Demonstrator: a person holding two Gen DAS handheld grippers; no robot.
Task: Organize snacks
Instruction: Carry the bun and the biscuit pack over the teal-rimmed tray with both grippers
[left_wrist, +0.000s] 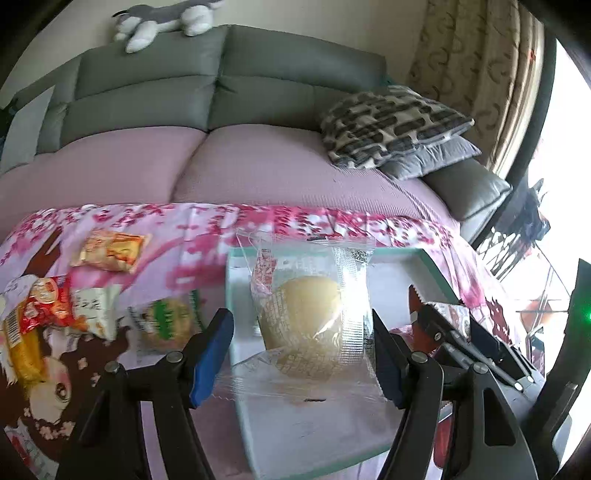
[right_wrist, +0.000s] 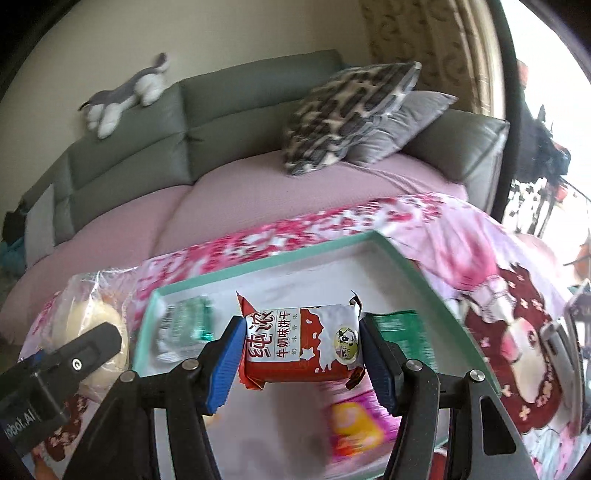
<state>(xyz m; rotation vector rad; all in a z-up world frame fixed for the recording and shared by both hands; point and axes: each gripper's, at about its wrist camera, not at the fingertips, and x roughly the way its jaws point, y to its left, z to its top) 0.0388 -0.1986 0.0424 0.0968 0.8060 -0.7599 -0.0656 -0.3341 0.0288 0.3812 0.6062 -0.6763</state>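
Blue-padded jaws of your right gripper (right_wrist: 301, 354) clamp a red-and-white milk biscuit packet (right_wrist: 301, 347) by its two short ends, held above the mint-rimmed tray (right_wrist: 258, 264). Your left gripper (left_wrist: 303, 354) holds a clear-wrapped round bun (left_wrist: 306, 325) between jaws set wide, both pads against the wrapper's sides, over the same tray's left portion. Inside the tray lie a green-and-silver packet (right_wrist: 184, 325), a green packet (right_wrist: 400, 332) and a blurred pink-and-yellow one (right_wrist: 351, 428). Left of the tray, on the pink floral cloth (left_wrist: 177, 266), more snacks wait: an orange packet (left_wrist: 110, 251), a green-labelled pastry (left_wrist: 168, 321), and a red-and-white packet (left_wrist: 59, 306). Beyond stand a grey sofa (left_wrist: 221, 81), a patterned cushion (left_wrist: 391, 122) and a plush toy (left_wrist: 162, 18).
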